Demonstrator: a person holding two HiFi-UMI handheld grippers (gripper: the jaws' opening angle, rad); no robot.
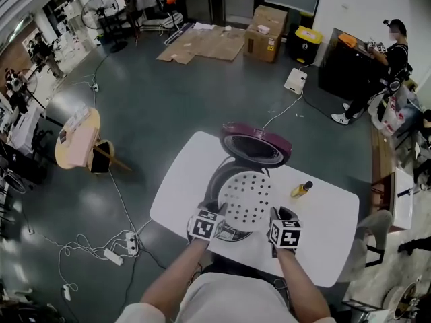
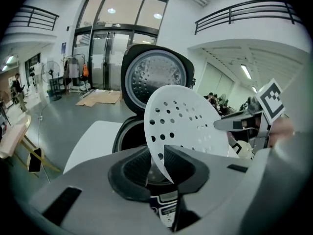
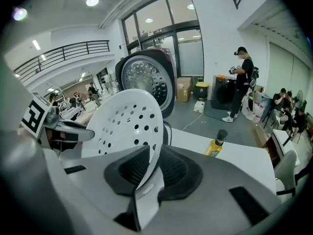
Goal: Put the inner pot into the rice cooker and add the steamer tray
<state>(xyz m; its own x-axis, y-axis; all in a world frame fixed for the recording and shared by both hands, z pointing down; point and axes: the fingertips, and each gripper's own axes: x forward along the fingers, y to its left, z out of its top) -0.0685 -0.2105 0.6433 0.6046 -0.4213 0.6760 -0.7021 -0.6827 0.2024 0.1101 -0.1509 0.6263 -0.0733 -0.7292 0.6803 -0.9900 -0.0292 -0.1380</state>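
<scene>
I grip the steamer tray (image 1: 246, 199) from both sides. My left gripper (image 1: 214, 215) pinches its left edge and my right gripper (image 1: 277, 215) pinches its right edge, just below the middle of the head view. In the left gripper view the pads of my left gripper (image 2: 164, 163) are clamped on the thin white rim of the tray (image 2: 186, 121), which rises from them up toward the right of the frame. In the right gripper view my right gripper (image 3: 151, 173) bites the opposite rim in the same way, and the tray (image 3: 129, 121) leans away toward the upper left.

The tray is a round white disc full of small holes. In the head view it covers the right part of the dark round mouth of the rice cooker (image 1: 222, 177). I cannot tell whether it touches the cooker, or whether the inner pot sits inside. The cooker stands on the white table (image 1: 178, 187), and its lid (image 1: 256, 143) stands open just above the tray in the frame, with a metal inner face (image 2: 154, 80) that shows in the left gripper view.

A small yellow bottle (image 1: 301, 190) with a dark cap stands on the table to the right of the cooker, apart from my right gripper. At the upper right of the head view a person (image 1: 387, 56) in dark clothes stands on the grey floor.
</scene>
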